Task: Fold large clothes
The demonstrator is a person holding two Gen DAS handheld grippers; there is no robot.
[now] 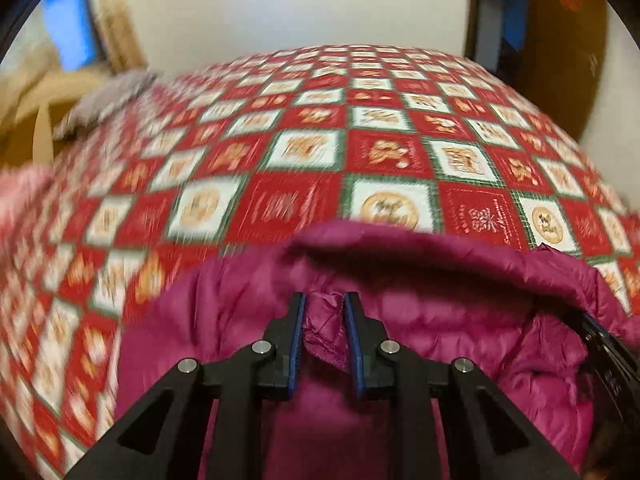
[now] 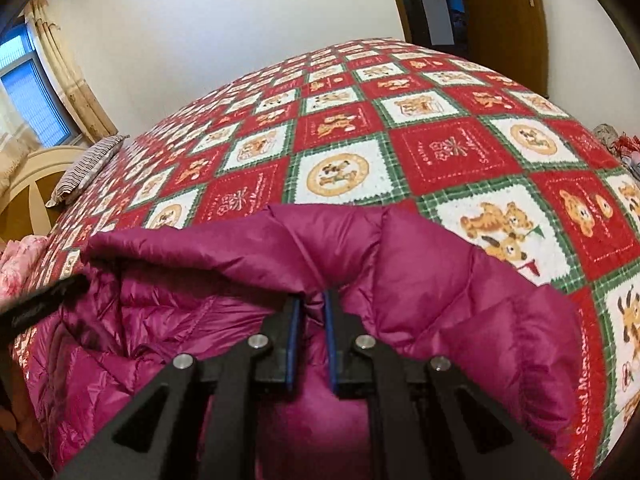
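Observation:
A magenta quilted down jacket (image 1: 440, 300) lies bunched at the near edge of a bed with a red, white and green checked quilt (image 1: 312, 148). My left gripper (image 1: 325, 304) is shut on a pinch of the jacket's edge. In the right wrist view the jacket (image 2: 440, 300) also fills the foreground, and my right gripper (image 2: 311, 300) is shut on a fold of it. The right gripper's black body shows at the right edge of the left wrist view (image 1: 608, 360); the left one shows at the left edge of the right wrist view (image 2: 36, 304). The left wrist view is motion-blurred.
The quilt (image 2: 360, 140) covers the bed up to a white wall. A striped pillow (image 2: 86, 170) and a cream headboard (image 2: 32, 184) are at the left, with pink fabric (image 2: 16, 264) below. A window with curtains (image 2: 72, 80) is far left, a wooden door (image 2: 504, 12) far right.

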